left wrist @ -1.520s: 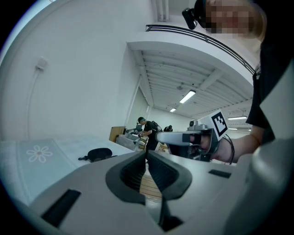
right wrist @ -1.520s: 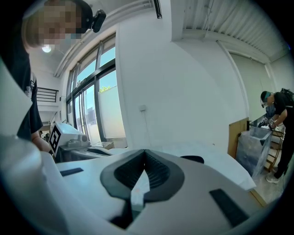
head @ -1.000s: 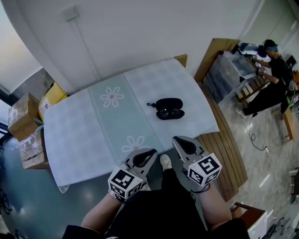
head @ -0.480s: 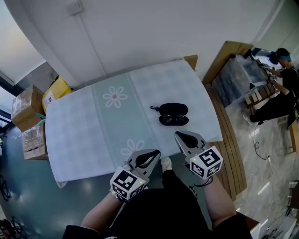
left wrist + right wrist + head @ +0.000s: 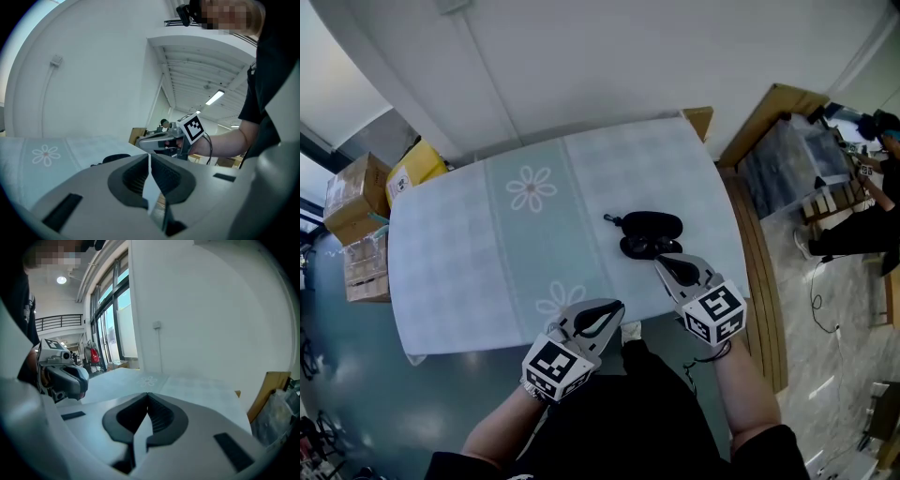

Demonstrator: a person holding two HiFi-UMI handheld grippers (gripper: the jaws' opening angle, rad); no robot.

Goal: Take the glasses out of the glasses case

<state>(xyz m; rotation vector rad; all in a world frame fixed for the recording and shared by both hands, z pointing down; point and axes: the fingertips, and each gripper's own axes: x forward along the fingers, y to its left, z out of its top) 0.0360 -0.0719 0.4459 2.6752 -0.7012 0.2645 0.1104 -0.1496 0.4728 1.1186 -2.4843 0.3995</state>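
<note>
You are working the reach step, I judge, with the right gripper [image 5: 661, 262] hovering just beside the open glasses case [image 5: 652, 225]; its fingers, like those of the left gripper [image 5: 615, 307], are sitting together, empty. Next, the right fingers are needing to part around the glasses [image 5: 639, 247] inside.

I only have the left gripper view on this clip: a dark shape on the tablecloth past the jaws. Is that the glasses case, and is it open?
Observer: Yes. In the head view the glasses case lies open on the table, with the glasses in its near half.
Operator: Is the right gripper holding anything?
Observer: No. In the right gripper view the right gripper has jaws together, nothing between.
Operator: How close is it to the case?
Observer: Head view: its tip is right by the case's near edge; contact cannot be told.
</note>
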